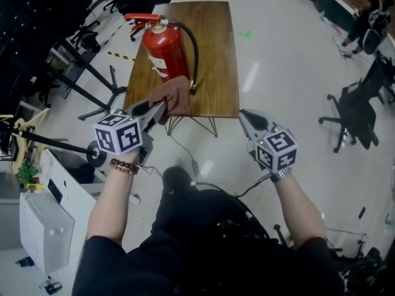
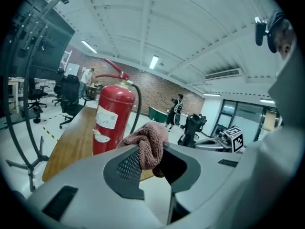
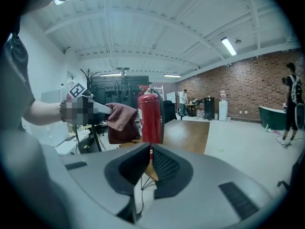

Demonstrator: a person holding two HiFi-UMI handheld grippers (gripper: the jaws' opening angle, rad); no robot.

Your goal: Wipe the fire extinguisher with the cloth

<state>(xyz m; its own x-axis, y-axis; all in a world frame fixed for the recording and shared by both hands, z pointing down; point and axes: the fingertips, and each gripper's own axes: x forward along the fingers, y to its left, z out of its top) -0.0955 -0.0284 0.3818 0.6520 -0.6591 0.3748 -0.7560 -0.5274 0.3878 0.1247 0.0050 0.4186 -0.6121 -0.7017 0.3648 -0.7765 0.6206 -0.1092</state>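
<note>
A red fire extinguisher (image 1: 164, 49) with a black hose stands upright near the left front of a small wooden table (image 1: 216, 54); it also shows in the left gripper view (image 2: 112, 116) and the right gripper view (image 3: 150, 116). My left gripper (image 1: 162, 108) is shut on a brown cloth (image 1: 175, 96), held in the air just in front of the extinguisher's base. The cloth (image 2: 148, 144) bunches between the jaws. My right gripper (image 1: 245, 117) is shut with nothing in it, off the table's front right corner.
Black office chairs (image 1: 355, 113) stand on the glossy floor at the right. Dark stands and tripod legs (image 1: 92, 85) crowd the left, with a white cabinet (image 1: 52, 211) at the lower left. A person stands far off by the brick wall (image 3: 290, 104).
</note>
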